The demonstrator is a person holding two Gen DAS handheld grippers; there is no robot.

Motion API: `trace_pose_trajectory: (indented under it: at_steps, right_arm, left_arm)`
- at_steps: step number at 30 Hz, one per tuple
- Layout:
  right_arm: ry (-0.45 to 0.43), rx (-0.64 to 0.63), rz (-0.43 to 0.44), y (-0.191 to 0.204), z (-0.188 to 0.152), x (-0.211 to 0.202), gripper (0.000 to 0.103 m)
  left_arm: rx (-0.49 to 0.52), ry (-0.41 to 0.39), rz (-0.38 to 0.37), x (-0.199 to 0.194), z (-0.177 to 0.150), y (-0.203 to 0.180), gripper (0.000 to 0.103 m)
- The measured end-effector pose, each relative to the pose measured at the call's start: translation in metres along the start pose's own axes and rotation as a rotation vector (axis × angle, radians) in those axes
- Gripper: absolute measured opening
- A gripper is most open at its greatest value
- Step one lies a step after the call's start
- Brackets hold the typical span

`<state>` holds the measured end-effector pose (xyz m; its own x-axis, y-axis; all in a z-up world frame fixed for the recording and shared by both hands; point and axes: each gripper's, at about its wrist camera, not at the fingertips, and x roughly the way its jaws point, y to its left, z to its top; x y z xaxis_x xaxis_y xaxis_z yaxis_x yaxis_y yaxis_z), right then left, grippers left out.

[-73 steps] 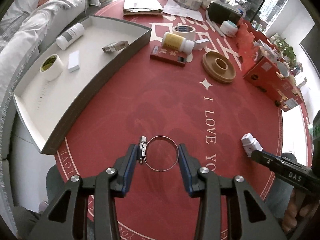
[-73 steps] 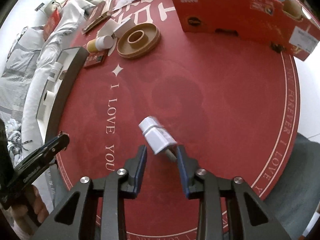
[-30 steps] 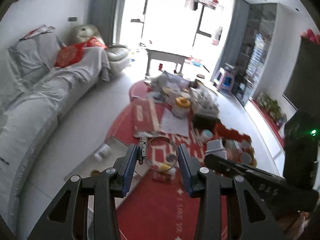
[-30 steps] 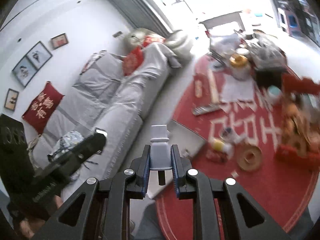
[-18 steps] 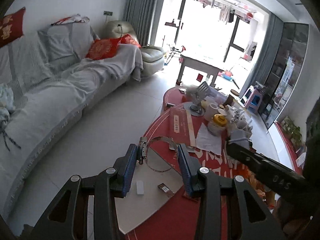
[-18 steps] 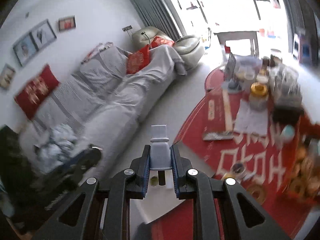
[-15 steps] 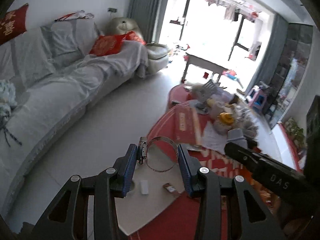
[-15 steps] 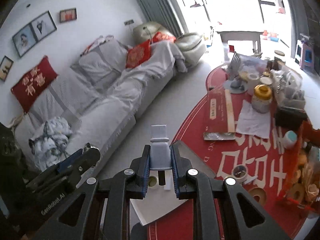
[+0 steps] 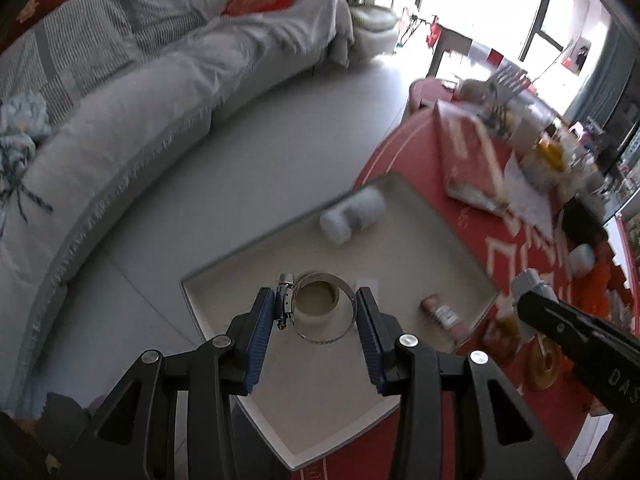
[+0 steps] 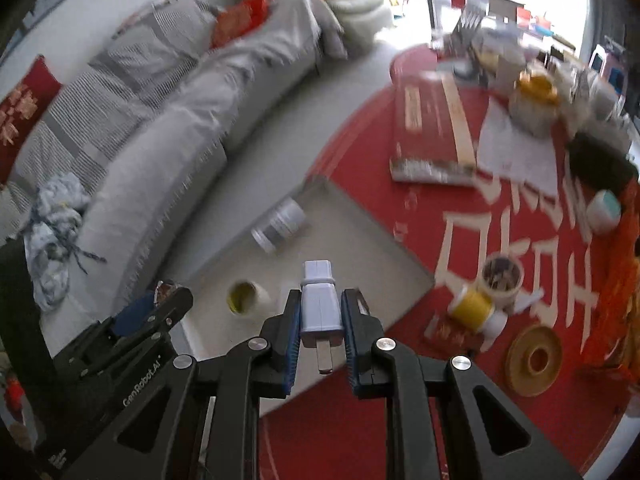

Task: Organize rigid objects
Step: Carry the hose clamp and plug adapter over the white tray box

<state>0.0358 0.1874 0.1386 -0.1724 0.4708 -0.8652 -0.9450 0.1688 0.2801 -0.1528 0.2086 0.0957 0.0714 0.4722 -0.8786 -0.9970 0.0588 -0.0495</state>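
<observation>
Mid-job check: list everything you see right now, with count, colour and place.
tray: 1, beige, table edge
white bottle: 1, lying in tray, far corner
tape roll: 1, white, in tray
small packet: 1, reddish, in tray
hose clamp: 1, metal, in left tongs
plug adapter: 1, white, in right tongs
yellow-capped bottle: 1, lying on red tablecloth
wooden ring: 1, tan, on tablecloth
sofa: 1, grey, beyond the table
left tongs: closed on clamp, above tray
right tongs: closed on adapter

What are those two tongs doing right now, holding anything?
Left tongs: closed on a metal hose clamp, above the tray.
Right tongs: closed on a white plug adapter.
</observation>
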Motion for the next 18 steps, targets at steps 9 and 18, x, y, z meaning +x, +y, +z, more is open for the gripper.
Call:
trace_pose_trajectory:
  at_steps: [9, 18]
  right_arm:
    - [0.089, 0.01, -0.004, -0.004, -0.017, 0.032, 0.02]
    - [0.117, 0.001, -0.012, 0.001, -0.021, 0.043, 0.02]
  left_arm:
    - [0.002, 0.06, 0.013, 0.022, -0.013, -0.003, 0.044]
    - [0.007, 0.079, 0.012, 0.028, -0.018, -0.001, 0.044]
